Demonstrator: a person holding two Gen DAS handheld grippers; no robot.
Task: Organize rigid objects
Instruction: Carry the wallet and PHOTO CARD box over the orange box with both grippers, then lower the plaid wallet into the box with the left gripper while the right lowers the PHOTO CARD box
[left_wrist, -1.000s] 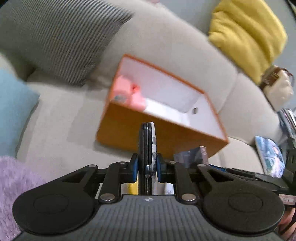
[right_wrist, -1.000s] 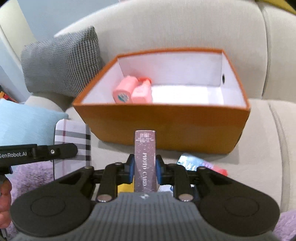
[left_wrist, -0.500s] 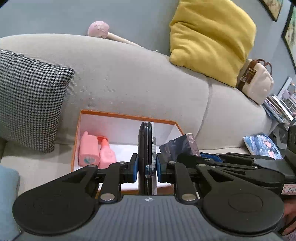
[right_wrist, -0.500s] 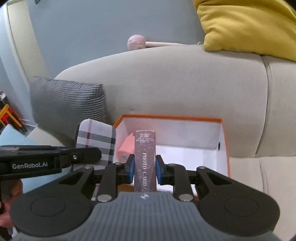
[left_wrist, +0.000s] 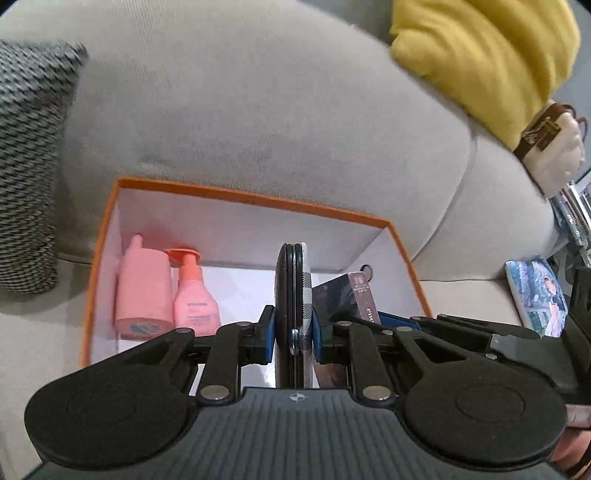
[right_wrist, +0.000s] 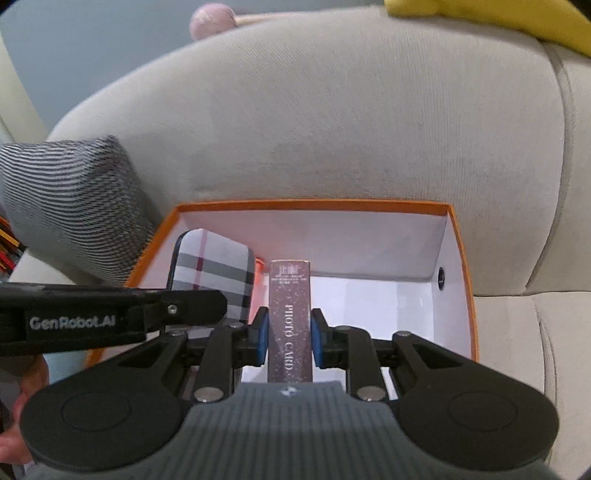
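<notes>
A plaid case (left_wrist: 303, 295) is clamped edge-on between the blue pads of the left gripper (left_wrist: 293, 334), at the lower centre of the left wrist view; its jaws are drawn in tight against the case's flat sides. In the right wrist view the same case (right_wrist: 214, 275) is seen broadside at centre left, over the left part of the orange box (right_wrist: 463, 258).

A dark glittery box lettered PHOTO CARD (right_wrist: 290, 321) is gripped upright by the right gripper (right_wrist: 290, 339), whose blue pads are pressed against both of its narrow sides. It is held at lower centre of that frame, above the near edge of the orange box. In the left wrist view this card box (left_wrist: 354, 295) is seen just right of the plaid case.

The white interior of the orange box (left_wrist: 251, 195) is shown at frame centre. Two pink bottles (left_wrist: 162, 291) are lying side by side at its left wall.

A beige sofa (right_wrist: 332, 110) is filling the background. A houndstooth cushion (left_wrist: 26, 155) is at the left edge, and a yellow cushion (left_wrist: 491, 55) at the upper right.
</notes>
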